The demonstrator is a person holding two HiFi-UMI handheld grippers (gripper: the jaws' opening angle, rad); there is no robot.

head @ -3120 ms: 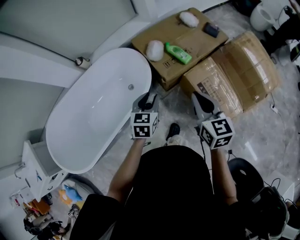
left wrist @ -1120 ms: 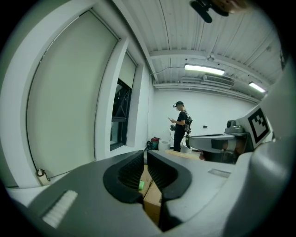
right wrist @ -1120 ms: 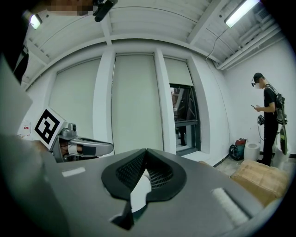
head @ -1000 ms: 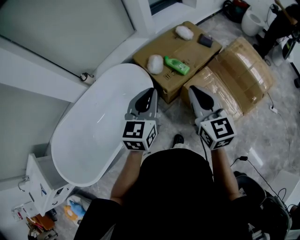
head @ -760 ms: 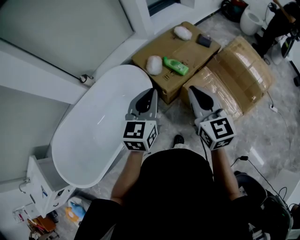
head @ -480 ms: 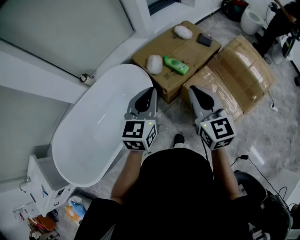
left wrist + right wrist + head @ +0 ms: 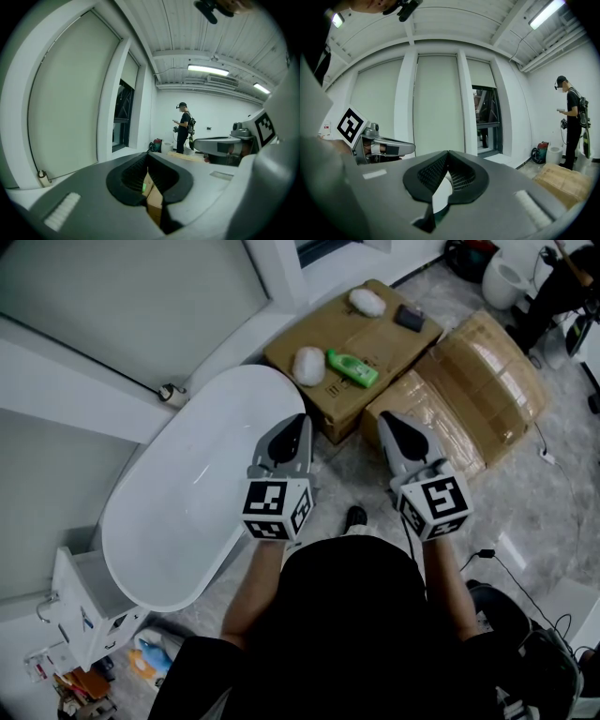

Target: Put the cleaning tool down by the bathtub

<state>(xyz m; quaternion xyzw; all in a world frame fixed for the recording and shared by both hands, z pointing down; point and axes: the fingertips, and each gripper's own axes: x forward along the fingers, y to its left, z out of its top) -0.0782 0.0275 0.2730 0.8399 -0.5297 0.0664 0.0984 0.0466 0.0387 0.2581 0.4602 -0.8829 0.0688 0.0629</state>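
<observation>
On the floor [image 7: 342,470], seen from the head, a white tub [image 7: 187,498] lies slantwise with a box [image 7: 384,334] at its far end and a second box [image 7: 469,390] to the right. On the first box the near puff [image 7: 308,365] sits by the edge that faces the tub, the far puff [image 7: 367,301] at the far corner, a green bottle [image 7: 354,368] between them towards the middle, and a dark pad [image 7: 409,318] by the right corner. The left tool [image 7: 298,421] hangs over the tub's right rim. The right tool [image 7: 389,418] hangs over the floor between tub and second box, apart from both puffs.

Along the left tool [image 7: 147,155], the jaws are pressed together with nothing pinched, and brown box [image 7: 153,199] shows through the slot behind the tips. The right tool [image 7: 220,145] shows at the right, and a person [image 7: 183,126] stands far off.

Along the right tool [image 7: 447,153], the jaws meet at the tips and pinch nothing; white shows through the slot. The left tool [image 7: 379,143] is at the left, the person [image 7: 569,122] at the right, beyond a box [image 7: 562,180]
</observation>
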